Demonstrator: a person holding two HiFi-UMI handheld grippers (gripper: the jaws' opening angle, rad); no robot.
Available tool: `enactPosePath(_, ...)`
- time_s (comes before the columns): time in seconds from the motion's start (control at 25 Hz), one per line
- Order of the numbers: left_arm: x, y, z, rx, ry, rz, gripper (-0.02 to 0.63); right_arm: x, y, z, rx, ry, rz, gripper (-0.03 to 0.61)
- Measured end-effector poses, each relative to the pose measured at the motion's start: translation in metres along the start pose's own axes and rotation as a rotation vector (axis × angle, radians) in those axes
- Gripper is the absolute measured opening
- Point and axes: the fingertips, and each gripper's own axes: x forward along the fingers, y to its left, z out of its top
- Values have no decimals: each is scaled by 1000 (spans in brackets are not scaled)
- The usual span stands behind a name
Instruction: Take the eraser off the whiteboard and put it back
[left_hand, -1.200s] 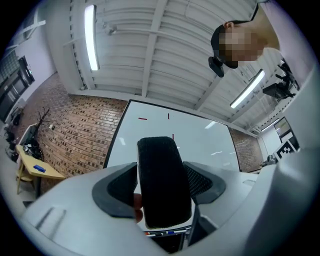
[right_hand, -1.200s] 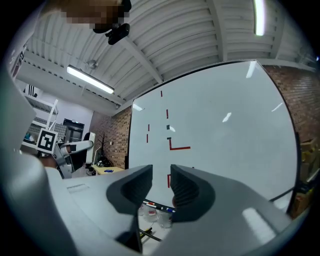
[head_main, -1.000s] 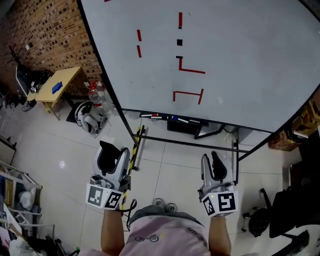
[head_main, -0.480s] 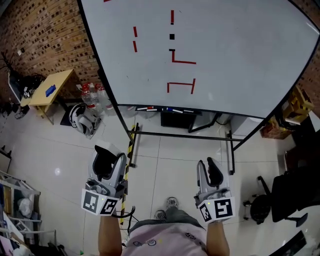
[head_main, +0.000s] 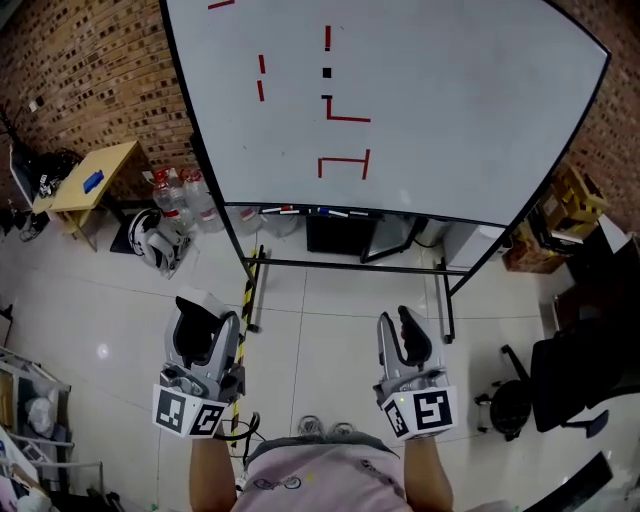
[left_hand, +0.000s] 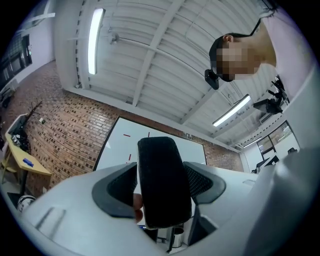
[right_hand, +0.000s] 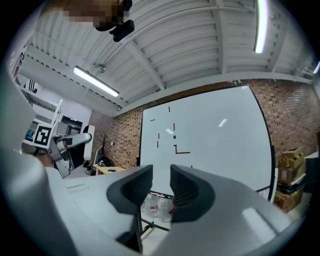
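Whiteboard (head_main: 450, 100): red marks, on wheeled stand. Tiled floor (head_main: 320, 300); brick wall (head_main: 80, 70) at left.
Left gripper (head_main: 203, 312): clamped on black eraser (left_hand: 164, 182), well clear of board.
Right gripper (head_main: 398, 320): jaws slightly parted, empty.

Eraser (left_hand: 163, 182): black, oblong, rounded corners, ribbed face
Eraser pose: on end, clamped between jaws of left hand-held gripper (head_main: 205, 312)
Whiteboard (head_main: 460, 110): white, dark-framed, on stand; red strokes, well apart from eraser

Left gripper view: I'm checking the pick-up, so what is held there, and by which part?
The left gripper is shut on the black eraser, clamped across its two long sides, toward the lower end.
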Motion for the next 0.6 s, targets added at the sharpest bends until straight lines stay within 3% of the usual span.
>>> enactPosePath(0.6, -16, -112, 5, -21, 5, -53, 297, -84, -51, 19, -16, -17, -4, 101)
